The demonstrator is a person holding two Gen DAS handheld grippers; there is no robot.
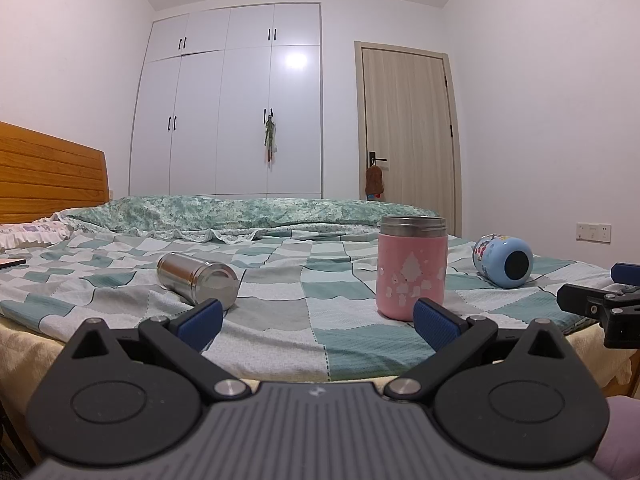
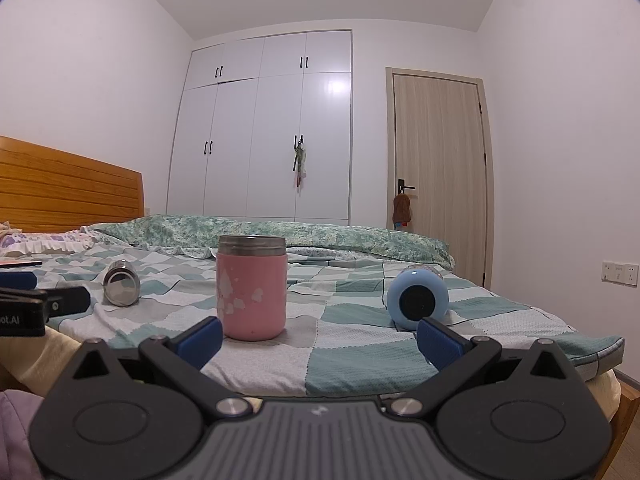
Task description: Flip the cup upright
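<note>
Three cups sit on the bed point(image 1: 280, 320), on its checked green sheet. The pink cup point(image 1: 411, 272) already stands upright with its steel rim on top, while the steel cup point(image 1: 198, 283) lies on its side to the left and the blue cup point(image 1: 503, 260) lies on its side to the right, its dark round end facing the cameras. Both tools are held back at the near edge of the bed and neither touches anything: the left hand-held gripper point(image 1: 318, 318) has its jaws spread wide and empty, and so does the right hand-held gripper point(image 2: 320, 338), whose view puts the blue cup point(image 2: 418, 300) just beyond its right finger. Judging by that, the likely step is a reach for a lying cup, the blue one for the right side and the steel one for the left. To do it well, I would come in low and level, straddle the cup's body across its width near the middle, and close firmly before lifting, since a round body on soft bedding can roll away at a nudge. Then swing it upright and set it down on a flat patch of sheet, well apart from the pink cup, because a mattress gives and a tall cup could topple.
</note>
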